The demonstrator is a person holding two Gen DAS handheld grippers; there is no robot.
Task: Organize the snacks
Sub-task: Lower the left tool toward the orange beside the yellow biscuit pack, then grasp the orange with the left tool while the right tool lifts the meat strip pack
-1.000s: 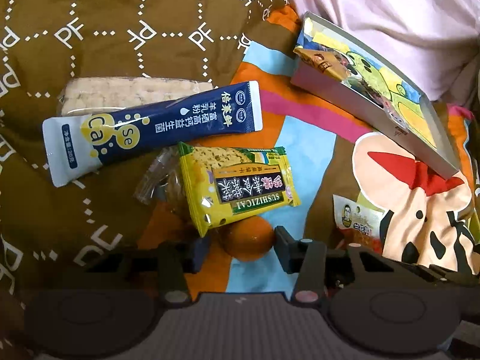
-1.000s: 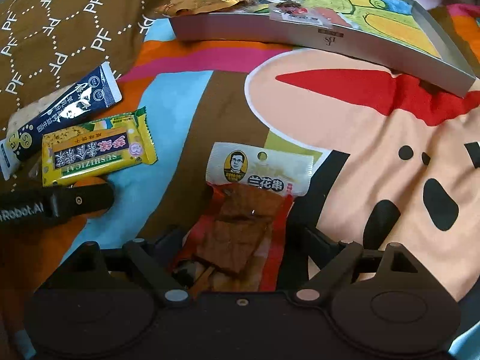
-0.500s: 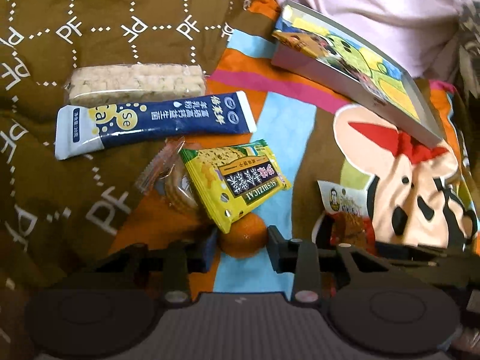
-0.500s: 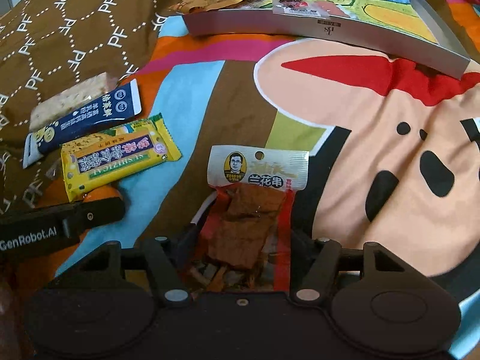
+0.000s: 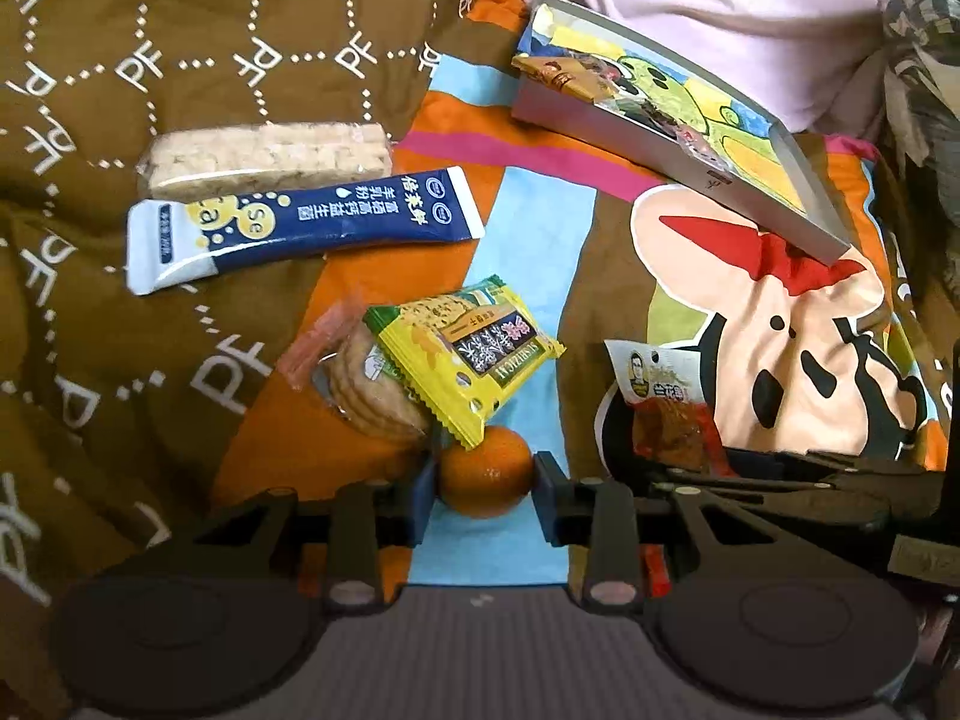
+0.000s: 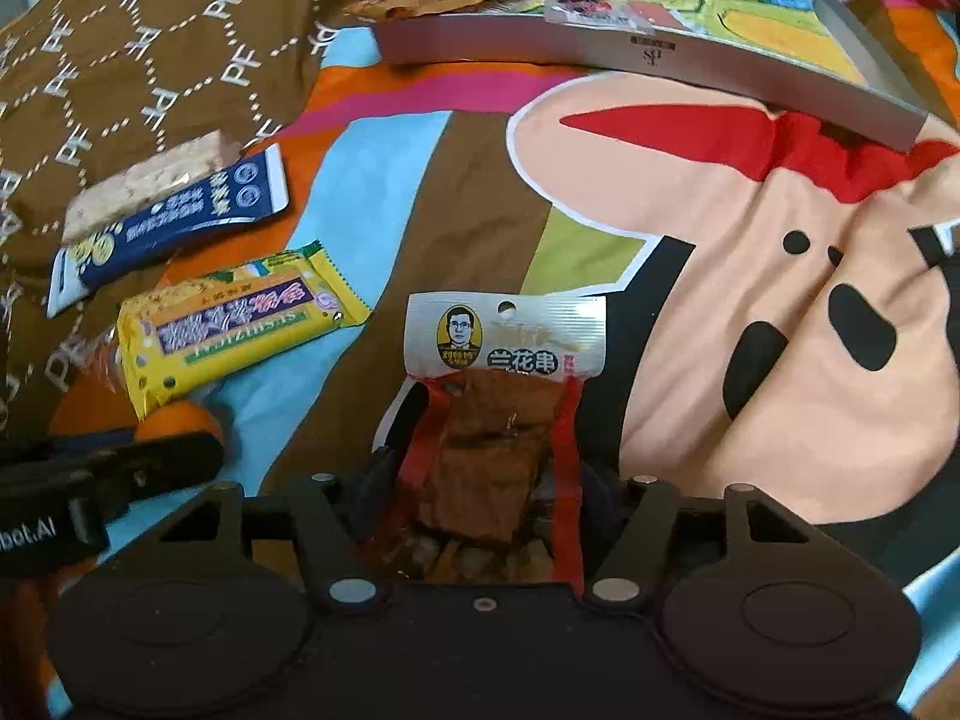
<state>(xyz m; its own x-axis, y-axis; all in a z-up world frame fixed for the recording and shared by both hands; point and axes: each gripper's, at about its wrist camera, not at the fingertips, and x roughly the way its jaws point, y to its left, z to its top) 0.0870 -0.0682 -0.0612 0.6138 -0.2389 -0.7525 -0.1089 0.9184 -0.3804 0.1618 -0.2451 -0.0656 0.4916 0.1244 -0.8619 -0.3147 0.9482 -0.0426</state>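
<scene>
A small orange (image 5: pixel 486 471) sits between the fingers of my left gripper (image 5: pixel 483 489), which is shut on it from both sides. My right gripper (image 6: pixel 483 483) is shut on a red spicy-tofu snack packet (image 6: pixel 498 420), white header upward; the packet (image 5: pixel 660 414) also shows at the right of the left wrist view. At the back lies a silver tray (image 5: pixel 678 138) with a cartoon lining, holding a gold wrapper and a small packet. The same tray (image 6: pixel 600 54) is at the top of the right wrist view.
On the bedspread lie a yellow biscuit pack (image 5: pixel 468 354) resting on the orange, clear-wrapped round cookies (image 5: pixel 366 384), a dark blue stick sachet (image 5: pixel 300 228) and a pale rice bar (image 5: pixel 264 159). Pink cloth (image 5: pixel 690 0) lies behind the tray. My left gripper's finger (image 6: pixel 120 468) is at the lower left.
The left fingers have moved in onto the orange. The right fingers have narrowed around the red packet, whose header now stands up off the bedspread.
</scene>
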